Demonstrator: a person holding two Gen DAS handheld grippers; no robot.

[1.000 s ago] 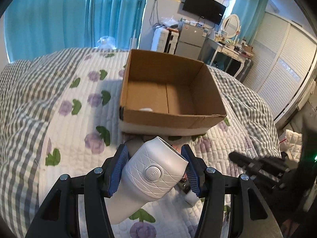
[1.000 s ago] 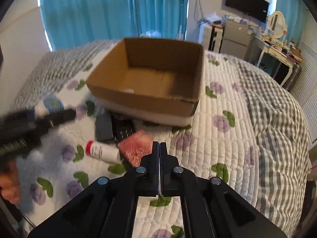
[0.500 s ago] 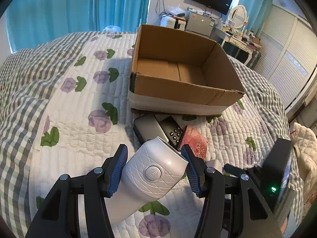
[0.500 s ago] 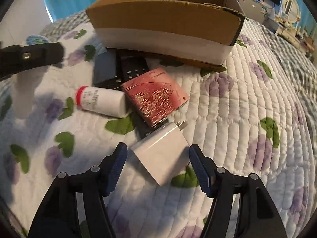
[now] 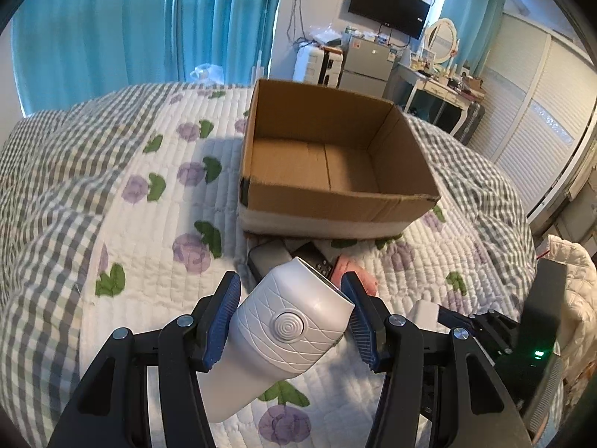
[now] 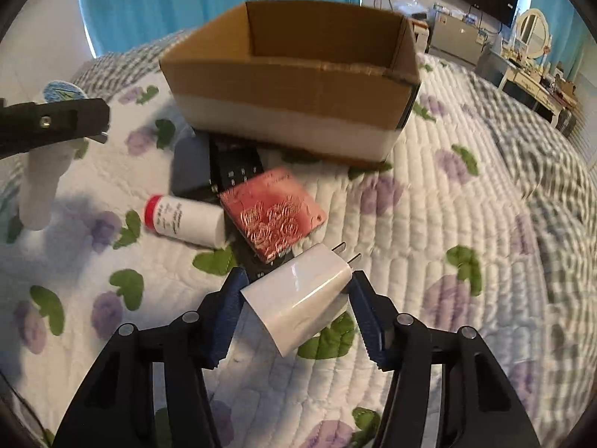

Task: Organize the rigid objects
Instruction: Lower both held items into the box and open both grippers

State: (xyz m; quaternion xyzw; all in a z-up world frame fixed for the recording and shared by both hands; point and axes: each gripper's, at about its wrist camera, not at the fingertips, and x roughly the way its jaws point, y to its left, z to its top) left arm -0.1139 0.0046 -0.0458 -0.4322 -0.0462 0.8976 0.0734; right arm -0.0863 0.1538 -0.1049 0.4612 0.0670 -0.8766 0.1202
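Note:
My left gripper [image 5: 291, 317] is shut on a white quilted handheld device [image 5: 283, 336] with a round button, held above the bed in front of the open cardboard box [image 5: 335, 205]. My right gripper [image 6: 296, 310] is shut on a white plug adapter [image 6: 298, 295], its prongs pointing toward the box [image 6: 291, 86]. On the quilt before the box lie a pink patterned case [image 6: 272, 212], a white bottle with a red cap [image 6: 183, 220], a black remote [image 6: 238, 168] and a grey flat device [image 6: 190, 164].
The bed has a white floral quilt [image 5: 149, 261] with grey checked borders. Blue curtains [image 5: 130, 26], a fridge [image 5: 365, 63], a dressing table and white wardrobes stand beyond the bed. The left gripper shows at the left of the right wrist view [image 6: 52, 123].
My right gripper opened, went down to the white plug adapter and closed on it, now lifted slightly. My left gripper kept the white device and shifted a little in front of the box.

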